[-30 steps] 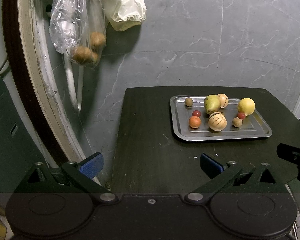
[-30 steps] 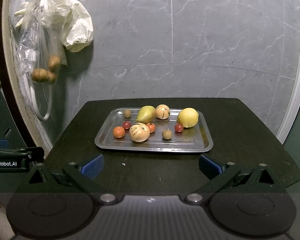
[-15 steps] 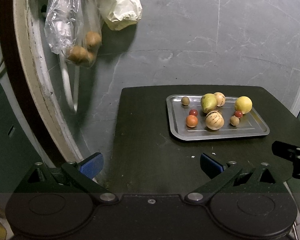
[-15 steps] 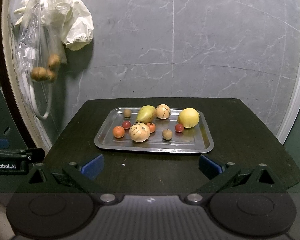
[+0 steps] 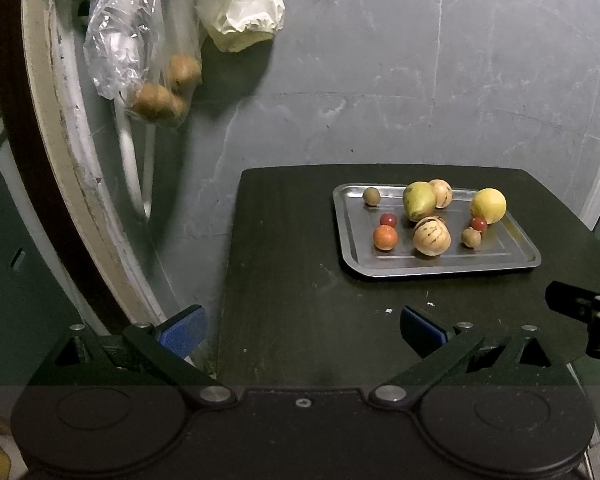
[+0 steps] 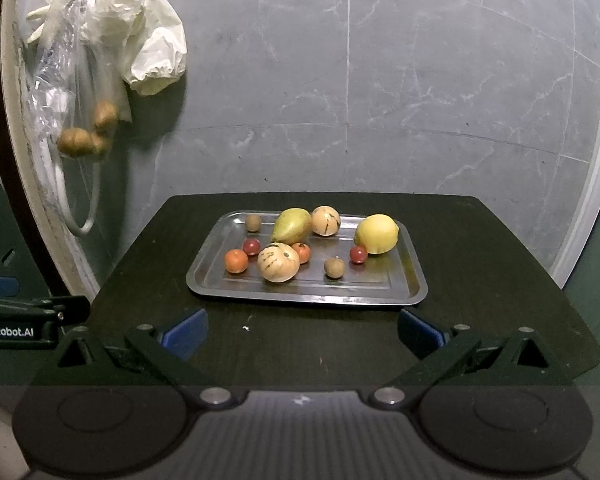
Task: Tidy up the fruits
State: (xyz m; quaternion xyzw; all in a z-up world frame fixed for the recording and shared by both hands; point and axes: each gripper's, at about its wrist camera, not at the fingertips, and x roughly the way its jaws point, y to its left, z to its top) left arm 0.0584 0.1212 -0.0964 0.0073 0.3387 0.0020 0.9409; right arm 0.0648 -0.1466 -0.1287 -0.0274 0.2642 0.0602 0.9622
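Fruit crowds the shallow rectangular steel tray [image 6: 306, 300] on the dark table [image 6: 480, 280], and some of it overlaps: from the left wrist view the green-yellow pear [image 5: 419, 201] covers part of the rear striped tan melon [image 5: 441, 193], and we lose the small orange tomato [image 6: 301, 251] behind the front striped melon [image 5: 431, 235]. The brown lumps in the clear plastic bag [image 6: 52, 92] hanging on the wall we cannot identify. The right gripper [image 6: 302, 330] hovers low at the table's near edge, facing the tray squarely, blue pads wide apart and holding nothing. The left gripper [image 5: 302, 326] hangs over the table's left edge, also spread and empty, with the tray ahead to its right. The yellow lemon [image 6: 377, 234] sits at the tray's far right, touching a red cherry tomato [image 6: 358, 254].
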